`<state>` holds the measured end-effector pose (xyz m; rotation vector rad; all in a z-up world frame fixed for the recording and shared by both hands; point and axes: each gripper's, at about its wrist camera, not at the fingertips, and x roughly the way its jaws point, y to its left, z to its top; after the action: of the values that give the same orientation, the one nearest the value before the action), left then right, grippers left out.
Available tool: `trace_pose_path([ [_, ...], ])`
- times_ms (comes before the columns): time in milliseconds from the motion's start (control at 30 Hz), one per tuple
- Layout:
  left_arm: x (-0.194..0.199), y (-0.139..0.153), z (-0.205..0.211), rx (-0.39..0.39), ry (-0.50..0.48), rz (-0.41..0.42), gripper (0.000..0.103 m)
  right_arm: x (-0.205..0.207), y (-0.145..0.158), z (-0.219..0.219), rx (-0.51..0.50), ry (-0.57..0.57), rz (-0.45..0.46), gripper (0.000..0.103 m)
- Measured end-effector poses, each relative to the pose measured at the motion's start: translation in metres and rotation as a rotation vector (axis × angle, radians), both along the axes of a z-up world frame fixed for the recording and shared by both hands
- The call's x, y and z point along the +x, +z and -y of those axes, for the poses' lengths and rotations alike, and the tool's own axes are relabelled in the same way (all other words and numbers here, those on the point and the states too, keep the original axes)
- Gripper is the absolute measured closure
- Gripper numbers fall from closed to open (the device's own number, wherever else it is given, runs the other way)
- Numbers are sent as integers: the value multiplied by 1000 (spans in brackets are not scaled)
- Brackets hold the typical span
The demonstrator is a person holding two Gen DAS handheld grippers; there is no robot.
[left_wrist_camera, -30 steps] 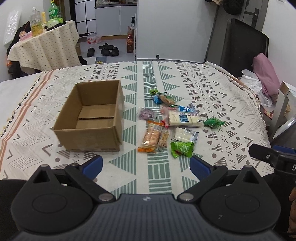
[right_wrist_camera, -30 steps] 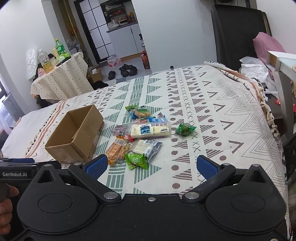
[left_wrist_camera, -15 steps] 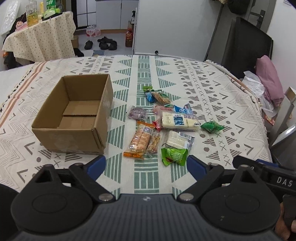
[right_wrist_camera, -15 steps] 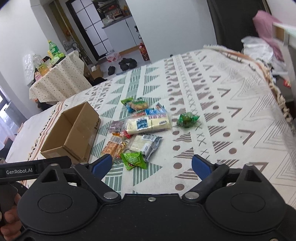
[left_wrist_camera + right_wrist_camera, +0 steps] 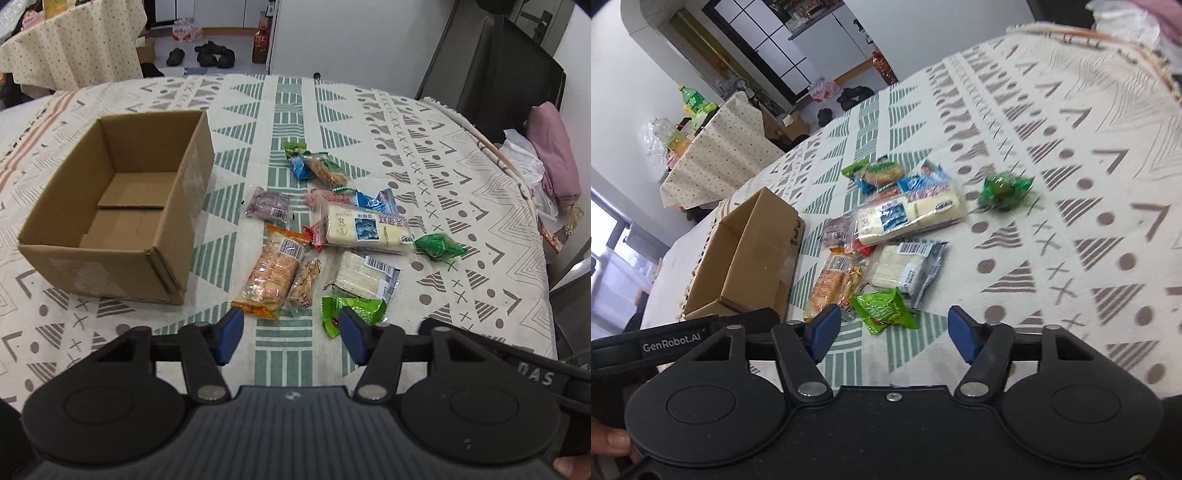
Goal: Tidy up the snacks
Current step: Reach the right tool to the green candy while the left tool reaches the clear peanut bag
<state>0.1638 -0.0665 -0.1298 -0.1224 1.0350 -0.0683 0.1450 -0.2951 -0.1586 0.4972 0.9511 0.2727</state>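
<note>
**Q:** Across the patterned tabletop, what lies before you?

**Me:** An open cardboard box sits at ten o'clock from my left hand-held gripper, nothing in it. Just right of the box, at twelve o'clock, the snacks lie in a loose cluster: an orange cracker pack, a white wafer pack, a long cream-coloured pack, a purple sachet. A green candy lies a little apart at two o'clock.

**Q:** And your hands?

**Me:** Both are spread, pinching nothing. My right hand-held gripper hovers just short of a green packet, which lies at twelve o'clock, nearest its blue pads.
</note>
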Motion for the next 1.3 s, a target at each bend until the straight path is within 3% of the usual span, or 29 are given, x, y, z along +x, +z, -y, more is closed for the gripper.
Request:
trace_pose_path([
  [167, 16, -12, 1, -17, 2, -33, 58, 15, -20, -8, 39, 8, -48, 54],
  [433, 37, -32, 1, -31, -5, -82, 67, 32, -46, -14, 78, 16, -108, 54],
  [633, 50, -41, 5, -43, -17, -109, 68, 42, -56, -18, 69, 19, -125, 54],
  [867, 64, -54, 14, -40, -36, -134, 68, 44, -61, -18, 76, 32, -121, 79],
  [933, 67, -58, 17, -36, -40, -146, 68, 42, -61, -16, 86, 28, -121, 79],
  [1067, 72, -66, 21, 4, -41, -147, 68, 40, -59, -11, 94, 10, -109, 97],
  [1300, 77, -78, 24, 36, -40, -165, 68, 35, -55, -3, 51, -54, -109, 102],
])
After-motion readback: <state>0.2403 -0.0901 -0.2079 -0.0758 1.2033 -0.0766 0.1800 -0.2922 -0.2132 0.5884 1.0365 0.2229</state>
